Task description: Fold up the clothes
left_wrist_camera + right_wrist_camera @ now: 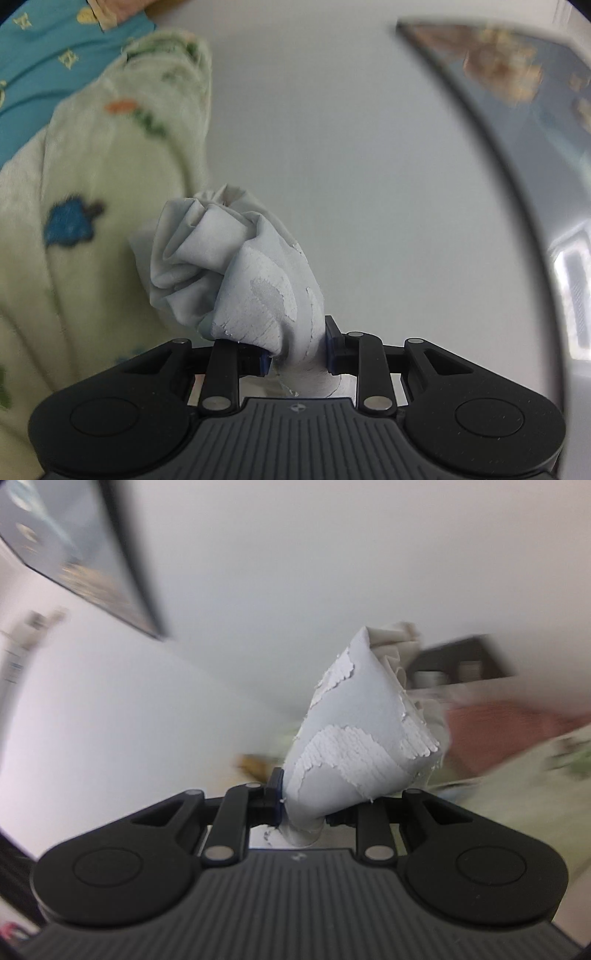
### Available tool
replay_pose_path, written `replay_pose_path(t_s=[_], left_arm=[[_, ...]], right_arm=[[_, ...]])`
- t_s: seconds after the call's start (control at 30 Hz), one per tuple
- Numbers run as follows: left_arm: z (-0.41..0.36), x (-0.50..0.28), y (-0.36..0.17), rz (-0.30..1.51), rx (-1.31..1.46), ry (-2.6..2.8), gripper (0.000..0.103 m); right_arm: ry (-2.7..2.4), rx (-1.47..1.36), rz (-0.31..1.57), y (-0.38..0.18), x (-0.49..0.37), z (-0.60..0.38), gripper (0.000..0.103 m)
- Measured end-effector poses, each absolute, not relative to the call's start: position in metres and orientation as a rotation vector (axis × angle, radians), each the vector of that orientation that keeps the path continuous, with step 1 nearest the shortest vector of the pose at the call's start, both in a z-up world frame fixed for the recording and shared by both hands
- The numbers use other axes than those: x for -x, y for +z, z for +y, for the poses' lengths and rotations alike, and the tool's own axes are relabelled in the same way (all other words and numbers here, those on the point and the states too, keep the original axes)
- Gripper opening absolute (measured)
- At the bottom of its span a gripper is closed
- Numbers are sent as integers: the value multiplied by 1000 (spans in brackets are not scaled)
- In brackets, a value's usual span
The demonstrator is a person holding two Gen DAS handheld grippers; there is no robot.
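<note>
Cloth is what both tools hold: a soft, pale grey-blue garment with a cracked, peeling white print [236, 273]; the left gripper [297, 356] is closed on one bunched part of it, and the right gripper [304, 806] is closed on another bunched part [354, 738]; each lump sticks out just past the fingers. It looks light and floppy, so it should droop and slide; hold it by corners or an edge, not by a wad. Only the left view shows a pale green blanket with small coloured pictures [92, 221] beside the tool; only the right view shows a blurry reddish shape [498, 731] beyond the lump.
</note>
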State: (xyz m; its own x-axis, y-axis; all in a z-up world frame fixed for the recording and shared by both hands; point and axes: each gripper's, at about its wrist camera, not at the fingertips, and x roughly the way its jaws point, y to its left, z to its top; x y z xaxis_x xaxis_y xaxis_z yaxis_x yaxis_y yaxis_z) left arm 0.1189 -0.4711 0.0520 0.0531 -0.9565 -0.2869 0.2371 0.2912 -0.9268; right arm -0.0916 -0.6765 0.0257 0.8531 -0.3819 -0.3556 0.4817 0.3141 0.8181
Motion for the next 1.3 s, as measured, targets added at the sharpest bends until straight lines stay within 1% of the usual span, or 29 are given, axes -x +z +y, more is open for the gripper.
replay_pose_path(t_s=[0.07, 0.13, 0.17, 0.27, 0.33, 0.43, 0.47, 0.5, 0.53, 0.57, 0.6, 0.63, 0.67, 0.8, 0.83, 0.87, 0.9, 0.93, 0.97, 1.0, 1.07, 1.17, 1.3], left_arm=[[-482, -114, 23, 1215, 698, -1076, 28], [-473, -108, 0, 1264, 679, -1057, 28], [-469, -105, -12, 1289, 670, -1048, 29], [-459, -99, -31, 1309, 635, -1050, 31], [-456, -95, -26, 1271, 585, -1073, 32], [-449, -84, -6, 1188, 484, -1066, 37], [-446, -79, 2, 1164, 438, -1068, 44], [-442, -75, 11, 1139, 391, -1070, 47], [-439, -73, 21, 1109, 347, -1073, 51], [-436, -70, 31, 1079, 304, -1075, 59], [-429, -66, 41, 1036, 270, -1073, 63], [-422, -62, 50, 993, 236, -1071, 67], [-415, -56, 61, 952, 199, -1084, 70], [-384, -12, 104, 802, 47, -1089, 74], [-377, -1, 112, 765, 17, -1082, 79], [-370, 12, 122, 725, -9, -1077, 87], [-362, 25, 132, 684, -34, -1072, 88], [-353, 41, 142, 639, -60, -1068, 94], [-346, 54, 145, 591, -77, -1062, 101], [-338, 68, 149, 543, -93, -1057, 103], [-324, 96, 156, 473, -126, -1062, 103], [-310, 128, 156, 426, -176, -1044, 103], [-290, 159, 153, 418, -167, -1043, 103]], right_arm=[[-611, -1189, 219, -16, 95, -680, 24], [-648, -1257, 330, -56, 99, -683, 24], [-649, -1265, 349, -69, 101, -680, 24], [-641, -1236, 340, -79, 101, -674, 24], [-651, -1218, 343, -76, 98, -671, 27], [-656, -1254, 350, -72, 94, -670, 32], [-658, -1257, 358, -70, 96, -675, 36], [-663, -1247, 369, -65, 105, -685, 38], [-669, -1225, 379, -60, 113, -684, 45], [-677, -1197, 386, -54, 121, -680, 57], [-685, -1164, 393, -47, 132, -670, 65], [-692, -1129, 398, -39, 137, -662, 76], [-696, -1090, 400, -30, 143, -653, 80], [-681, -903, 410, -1, 161, -615, 79], [-674, -859, 405, 5, 165, -604, 79], [-663, -827, 394, 11, 171, -594, 79], [-651, -795, 382, 18, 176, -584, 79], [-640, -762, 371, 24, 181, -574, 79], [-633, -723, 359, 30, 187, -563, 79], [-627, -685, 347, 36, 192, -553, 79], [-624, -618, 325, 45, 204, -534, 79], [-626, -550, 314, 52, 220, -511, 79], [-615, -519, 312, 52, 240, -488, 79]])
